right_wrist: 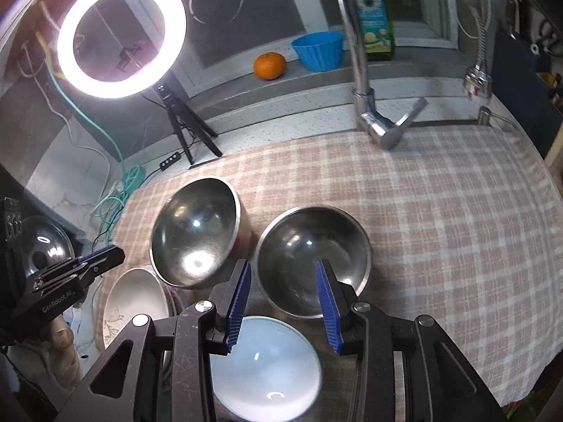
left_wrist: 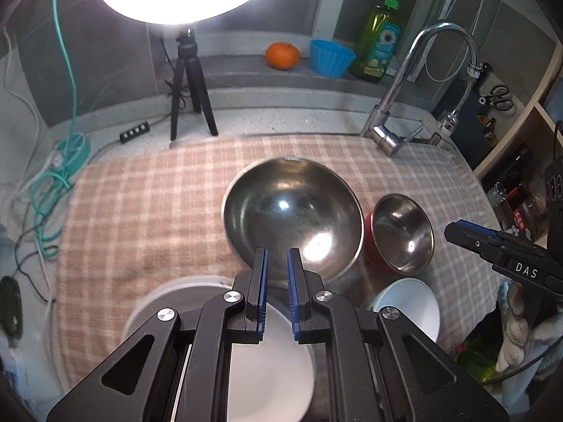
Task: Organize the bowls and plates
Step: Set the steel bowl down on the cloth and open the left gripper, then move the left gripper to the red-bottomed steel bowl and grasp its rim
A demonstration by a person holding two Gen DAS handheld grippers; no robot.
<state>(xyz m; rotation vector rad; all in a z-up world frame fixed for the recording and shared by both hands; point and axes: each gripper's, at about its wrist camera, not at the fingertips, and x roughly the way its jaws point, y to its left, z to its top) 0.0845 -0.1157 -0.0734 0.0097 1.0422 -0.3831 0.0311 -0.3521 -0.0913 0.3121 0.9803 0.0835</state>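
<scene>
Left wrist view
Nearest: left gripper (left_wrist: 278, 281), jaws drawn narrow with nothing between the pads; it hangs over a white plate (left_wrist: 271, 362) resting on another pale dish
Bowls: large steel bowl (left_wrist: 292, 211) just ahead of the fingertips; small steel bowl (left_wrist: 403, 234) sits in a red bowl (left_wrist: 369, 242) beside it; white bowl (left_wrist: 411, 302) nearer the right edge
Other hand: right gripper (left_wrist: 457, 232) enters from the right, apart from the bowls
Progress: judged early; one nesting and a plate pair look done; the large steel bowl and white bowl stand loose

Right wrist view
Nearest: right gripper (right_wrist: 283, 292), jaws partly apart and empty, above a white bowl (right_wrist: 264, 369)
Bowls: two steel bowls (right_wrist: 197, 235) (right_wrist: 313, 256) side by side; patterned plate (right_wrist: 133, 302) at the left; left gripper (right_wrist: 102, 256) beside it
Left to do: judged stacking like with like

Surface: checked pink cloth (right_wrist: 440, 211) over a speckled counter
Room: ring light (right_wrist: 121, 35) on a tripod; faucet (right_wrist: 362, 70); orange (right_wrist: 269, 65), blue cup (right_wrist: 318, 51) and dish soap bottle (right_wrist: 374, 17) on the ledge; teal cable at the left
</scene>
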